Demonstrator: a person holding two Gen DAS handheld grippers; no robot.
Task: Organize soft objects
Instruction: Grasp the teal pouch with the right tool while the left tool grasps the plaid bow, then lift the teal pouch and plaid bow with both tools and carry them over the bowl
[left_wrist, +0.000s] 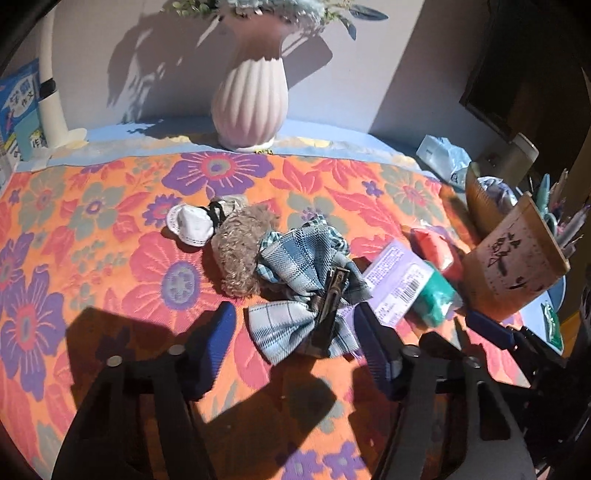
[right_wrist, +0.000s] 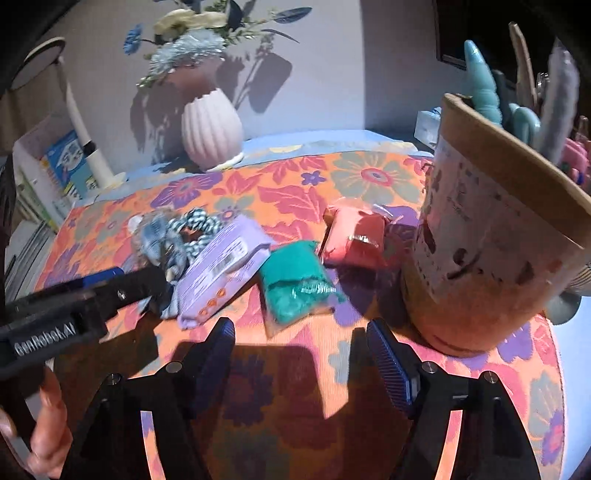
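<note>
From the left wrist, the left gripper (left_wrist: 295, 332) stands wide apart over a plaid bow (left_wrist: 295, 332) lying on the floral tablecloth (left_wrist: 92, 221); behind the bow are a curly brown plush (left_wrist: 240, 251), a white mask (left_wrist: 192, 223) and a ribbed pink vase (left_wrist: 251, 107), the mask seen clearly only here. From the right wrist, the right gripper (right_wrist: 301, 349) is likewise spread wide and empty, just short of a green packet (right_wrist: 295, 288), with a purple pack (right_wrist: 218, 266) left, a red packet (right_wrist: 354, 240) behind and a brown holder (right_wrist: 495, 240) right.

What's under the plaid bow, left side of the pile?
The plaid bow overlaps a plaid cloth and a fuzzy tan plush. Whatever lies beneath is covered.
</note>
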